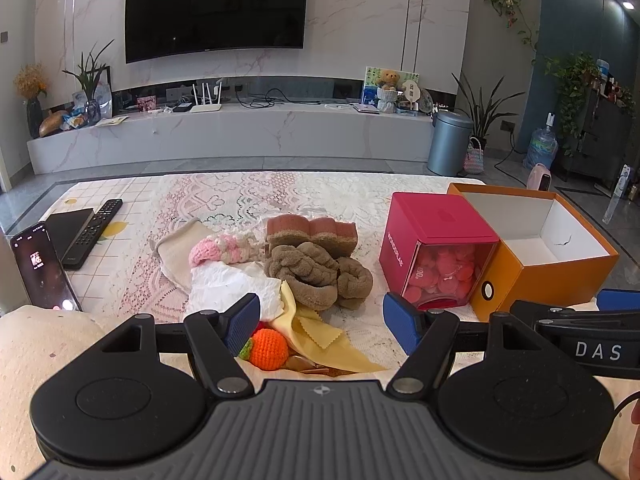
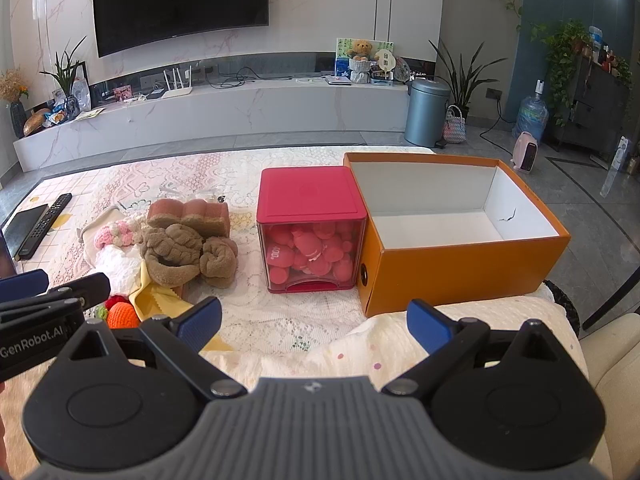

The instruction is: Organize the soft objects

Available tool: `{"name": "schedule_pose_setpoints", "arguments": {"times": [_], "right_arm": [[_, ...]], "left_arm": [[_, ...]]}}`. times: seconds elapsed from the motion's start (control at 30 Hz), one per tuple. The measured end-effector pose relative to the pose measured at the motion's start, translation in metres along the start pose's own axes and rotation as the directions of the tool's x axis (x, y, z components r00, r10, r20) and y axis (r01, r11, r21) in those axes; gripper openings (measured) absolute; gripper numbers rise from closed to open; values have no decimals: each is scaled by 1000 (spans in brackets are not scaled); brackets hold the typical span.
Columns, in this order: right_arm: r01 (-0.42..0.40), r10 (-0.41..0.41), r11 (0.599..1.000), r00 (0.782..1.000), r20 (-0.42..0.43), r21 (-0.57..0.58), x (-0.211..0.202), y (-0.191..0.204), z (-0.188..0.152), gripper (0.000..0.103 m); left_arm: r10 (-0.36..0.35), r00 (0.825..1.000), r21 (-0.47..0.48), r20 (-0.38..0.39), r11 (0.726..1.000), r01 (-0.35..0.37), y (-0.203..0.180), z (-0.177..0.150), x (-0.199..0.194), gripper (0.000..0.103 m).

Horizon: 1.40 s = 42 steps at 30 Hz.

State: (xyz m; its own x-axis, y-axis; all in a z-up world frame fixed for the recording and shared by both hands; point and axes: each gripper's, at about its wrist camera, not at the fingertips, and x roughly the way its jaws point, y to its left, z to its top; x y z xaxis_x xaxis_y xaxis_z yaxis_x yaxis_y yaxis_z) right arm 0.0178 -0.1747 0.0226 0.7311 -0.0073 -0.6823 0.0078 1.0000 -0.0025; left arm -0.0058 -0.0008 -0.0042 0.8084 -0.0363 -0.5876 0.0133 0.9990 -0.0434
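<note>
Lying heaped on the lace-covered table, the soft objects sit just ahead of the left gripper, whose jaws gape empty; the right gripper, also spread empty, faces the orange box.

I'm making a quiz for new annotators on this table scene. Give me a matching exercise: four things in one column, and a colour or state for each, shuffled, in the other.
Things:
1. orange box
2. red-lidded container
3. crochet ball
4. brown towel

Descriptions:
A. bunched up in the middle of the pile
B. open on top, nothing inside
C. orange, at the near edge of the pile
D. lid on, full of pink pieces

Pairs: 1-B, 2-D, 3-C, 4-A
</note>
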Motion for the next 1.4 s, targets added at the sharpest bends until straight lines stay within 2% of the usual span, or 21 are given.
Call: {"name": "schedule_pose_setpoints", "arguments": {"times": [0.33, 0.5, 0.63, 0.67, 0.73, 0.8, 0.87, 0.9, 0.97, 1.03, 1.1, 1.23, 1.4], "right_arm": [[-22, 22, 1000, 1000, 2, 5, 2, 1, -1, 97], [-93, 93, 996, 996, 10, 6, 6, -1, 0, 95], [-164, 164, 986, 984, -63, 10, 21, -3, 6, 79], [-189, 191, 982, 978, -86, 26, 27, -4, 8, 73], [-197, 199, 980, 973, -114, 30, 37, -3, 9, 67], [-191, 190, 981, 973, -127, 1, 45, 3, 10, 66], [-217, 211, 976, 967, -140, -32, 55, 11, 11, 52], [-232, 223, 972, 962, -156, -43, 60, 15, 12, 50], [-256, 242, 965, 953, -182, -58, 72, 22, 13, 42], [-273, 251, 959, 943, -216, -74, 85, 31, 13, 42], [-301, 271, 949, 929, -252, -89, 98, 40, 13, 42], [-354, 300, 927, 898, -321, -125, 126, 62, 11, 42], [-406, 343, 908, 861, -376, -104, 154, 76, 11, 42]], "left_arm": [[-10, 1000, -19, -20, 1000, 10, 1, -4, 3, 83], [-36, 999, -43, -35, 998, 35, 7, -4, 5, 83], [-65, 996, -46, -56, 997, 62, 15, -2, 11, 82], [-64, 996, -48, -63, 997, 61, 18, -2, 13, 79], [-76, 993, -45, -88, 996, 72, 24, -3, 18, 75], [-90, 989, -42, -118, 995, 86, 31, -5, 26, 59], [-101, 983, -44, -152, 995, 95, 39, -6, 36, 49], [-107, 980, -52, -165, 994, 100, 45, -7, 41, 47], [-120, 974, -74, -191, 991, 108, 54, -8, 49, 47], [-139, 965, -98, -223, 988, 120, 62, -8, 59, 47], [-146, 954, -104, -260, 987, 122, 68, -9, 69, 56], [-125, 941, -94, -314, 991, 100, 74, -12, 91, 61], [-118, 926, -55, -359, 993, 105, 74, -10, 114, 76]]}}
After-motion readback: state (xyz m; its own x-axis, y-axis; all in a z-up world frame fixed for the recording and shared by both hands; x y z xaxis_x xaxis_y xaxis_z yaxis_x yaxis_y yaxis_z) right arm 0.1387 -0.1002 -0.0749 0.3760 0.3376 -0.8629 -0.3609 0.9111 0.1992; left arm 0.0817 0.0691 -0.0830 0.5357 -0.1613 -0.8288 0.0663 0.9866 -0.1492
